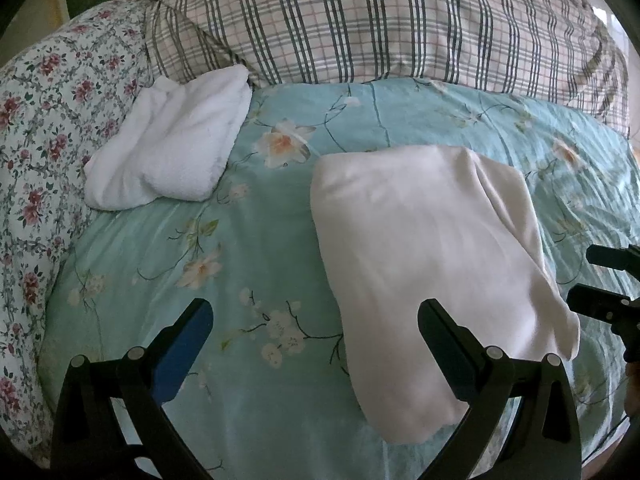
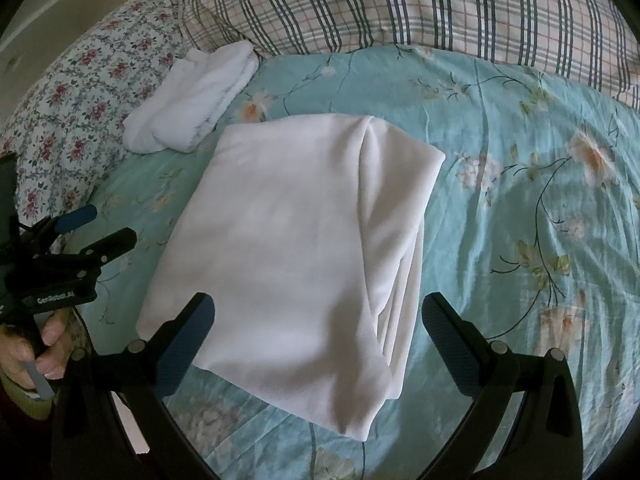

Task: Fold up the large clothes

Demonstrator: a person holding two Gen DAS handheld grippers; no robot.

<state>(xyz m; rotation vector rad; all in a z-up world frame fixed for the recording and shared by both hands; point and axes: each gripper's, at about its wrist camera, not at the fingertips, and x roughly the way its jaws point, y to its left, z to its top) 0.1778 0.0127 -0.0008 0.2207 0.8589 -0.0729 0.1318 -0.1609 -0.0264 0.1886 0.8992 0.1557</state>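
The folded white garment [image 2: 288,248] lies on the teal floral quilt [image 2: 520,140], its long axis running near to far, directly ahead of the right gripper [image 2: 318,320], which is nearer and stands wide, holding nothing. The left gripper [image 1: 316,328], also wide and unladen, sits left of it. A folded white towel [image 2: 192,100] lies far-left beside the plaid pillow [image 2: 440,4], clear of the approach.

Home bedroom: bed [image 2: 500,128] with teal floral cover fills frame, plaid pillow [image 2: 420,4] across top, rose-print quilt [image 2: 80,92] at upper left, folded laundry on cover
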